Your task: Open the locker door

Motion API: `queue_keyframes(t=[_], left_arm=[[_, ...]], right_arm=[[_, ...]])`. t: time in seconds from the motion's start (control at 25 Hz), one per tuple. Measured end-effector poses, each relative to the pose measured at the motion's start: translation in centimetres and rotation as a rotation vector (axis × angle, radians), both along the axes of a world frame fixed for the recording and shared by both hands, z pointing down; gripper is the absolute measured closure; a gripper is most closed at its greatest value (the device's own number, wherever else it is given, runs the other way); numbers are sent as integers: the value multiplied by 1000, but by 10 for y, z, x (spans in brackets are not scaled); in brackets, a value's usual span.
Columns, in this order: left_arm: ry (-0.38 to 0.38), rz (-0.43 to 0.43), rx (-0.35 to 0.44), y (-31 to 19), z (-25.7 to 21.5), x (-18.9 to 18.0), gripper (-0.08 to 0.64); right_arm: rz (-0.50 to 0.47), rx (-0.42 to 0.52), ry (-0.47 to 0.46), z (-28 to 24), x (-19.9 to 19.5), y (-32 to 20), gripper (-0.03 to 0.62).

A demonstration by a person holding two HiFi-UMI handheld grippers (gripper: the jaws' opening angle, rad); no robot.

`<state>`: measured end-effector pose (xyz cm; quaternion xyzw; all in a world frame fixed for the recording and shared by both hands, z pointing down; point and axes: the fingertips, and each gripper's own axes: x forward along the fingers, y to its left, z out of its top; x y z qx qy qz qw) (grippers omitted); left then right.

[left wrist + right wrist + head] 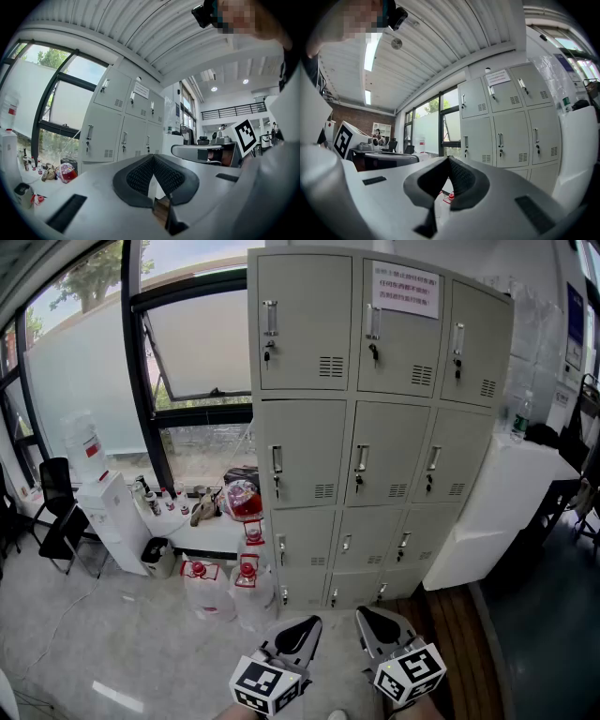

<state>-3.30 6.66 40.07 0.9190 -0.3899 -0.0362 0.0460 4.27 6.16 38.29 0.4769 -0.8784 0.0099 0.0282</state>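
Head view: locker (pixel 309 442) is seen well ahead of left gripper (pixel 312 622) and right gripper (pixel 363 613), both closed and empty; handles (pixel 361 458) are set upright.

The locker bank (pixel 375 418) was set against the back wall, with three doors ranged across each row. A notice (pixel 405 287) was fixed on the top middle door (pixel 398 343). A window (pixel 197 343) was placed to the left of the lockers, and a low ledge (pixel 214 534) below it was loaded with small bottles. Water jugs (pixel 208 589) were stood on the floor before the ledge, just beside the lockers' lower left corner. Further left a water dispenser (pixel 111 517) was set, with a chair (pixel 56 512) beyond it. A cabinet (pixel 497 512) was placed at the lockers' right, and a bottle (pixel 521 416) was stood on it. The left gripper (pixel 309 626) and right gripper (pixel 368 617) were held side by side before the lockers, well apart from them.
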Motion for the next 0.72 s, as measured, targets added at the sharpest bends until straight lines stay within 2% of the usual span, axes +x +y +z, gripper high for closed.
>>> queue_keyframes(t=[0.72], left_arm=[[16, 33, -11, 12, 6, -23, 543]], right_arm=[[17, 7, 0, 0, -27, 14, 538]])
